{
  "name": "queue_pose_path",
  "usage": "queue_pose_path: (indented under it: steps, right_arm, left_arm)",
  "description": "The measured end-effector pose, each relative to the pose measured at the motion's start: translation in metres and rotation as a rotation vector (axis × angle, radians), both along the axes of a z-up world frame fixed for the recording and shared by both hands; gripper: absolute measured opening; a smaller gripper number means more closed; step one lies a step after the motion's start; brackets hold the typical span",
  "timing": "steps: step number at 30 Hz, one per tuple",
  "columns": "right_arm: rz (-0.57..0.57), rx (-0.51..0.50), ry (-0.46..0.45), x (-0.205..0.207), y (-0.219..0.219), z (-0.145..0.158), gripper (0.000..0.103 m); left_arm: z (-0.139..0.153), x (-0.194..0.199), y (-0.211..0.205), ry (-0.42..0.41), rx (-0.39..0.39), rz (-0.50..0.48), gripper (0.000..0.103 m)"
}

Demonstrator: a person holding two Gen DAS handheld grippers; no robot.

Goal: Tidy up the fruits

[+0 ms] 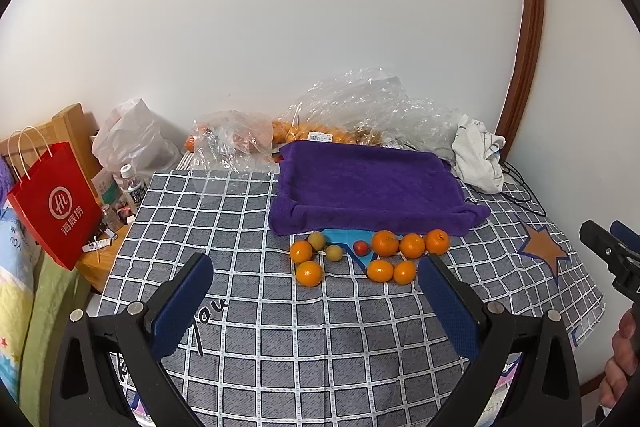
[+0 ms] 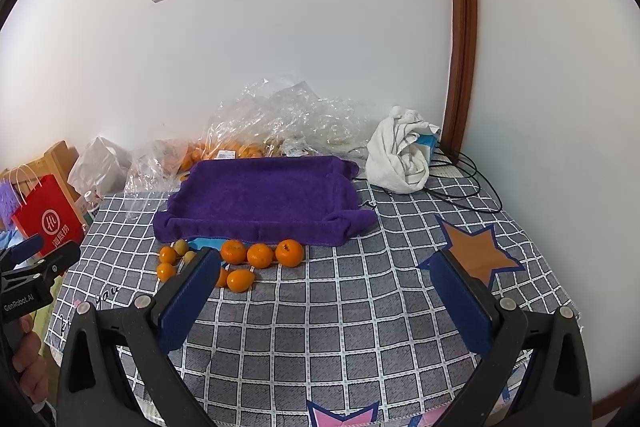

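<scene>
Several oranges (image 1: 386,243) lie on the checked tablecloth (image 1: 280,327) in front of a purple towel-lined tray (image 1: 368,183). Two yellowish fruits (image 1: 334,253) and a small red fruit (image 1: 361,247) lie among them. My left gripper (image 1: 316,275) is open and empty, hovering just short of the fruits. My right gripper (image 2: 326,269) is open and empty, right of the oranges (image 2: 260,255); its left finger (image 2: 188,299) hides some fruit. The tray (image 2: 260,195) holds nothing visible. Each gripper shows at the edge of the other's view.
Clear plastic bags (image 1: 360,107) with more oranges lie behind the tray. A white cloth (image 1: 478,155) and black cables (image 2: 468,179) sit at the back right. A red paper bag (image 1: 56,203), a bottle (image 1: 132,185) and a wooden stand are off the table's left edge.
</scene>
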State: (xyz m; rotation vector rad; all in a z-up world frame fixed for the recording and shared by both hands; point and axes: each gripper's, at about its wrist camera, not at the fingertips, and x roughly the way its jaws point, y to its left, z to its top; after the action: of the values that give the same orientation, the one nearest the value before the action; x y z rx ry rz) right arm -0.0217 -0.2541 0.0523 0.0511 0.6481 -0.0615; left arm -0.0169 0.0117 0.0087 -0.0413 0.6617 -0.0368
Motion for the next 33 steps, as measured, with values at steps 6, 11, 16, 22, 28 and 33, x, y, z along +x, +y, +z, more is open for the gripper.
queue_pose_path:
  steps: [6,11,16,22,28,33]
  right_arm:
    - [0.001,0.003,0.0,0.0,0.0,-0.001,0.103]
    - [-0.004,0.004,0.004,0.001,0.001,-0.003,0.103]
    - [0.005,0.014,0.004,0.006,0.003,-0.009,0.103]
    - [0.005,-0.001,0.017,0.024,0.004,-0.03,0.103]
    - [0.005,-0.006,0.099,0.056,0.002,-0.067,0.101]
    - [0.035,-0.008,0.173,0.082,0.004,-0.106,0.093]
  left_arm:
    - [0.0,0.001,-0.001,-0.001,0.001,-0.001,0.103]
    - [-0.001,0.001,-0.002,-0.004,0.003,-0.006,0.103]
    - [-0.006,0.007,-0.002,-0.002,0.014,0.0,0.103]
    - [-0.022,0.027,0.006,0.026,0.02,0.025,0.103]
    - [-0.051,0.052,0.022,0.078,0.025,0.039,0.103]
    - [-0.081,0.073,0.038,0.141,-0.006,0.036,0.099]
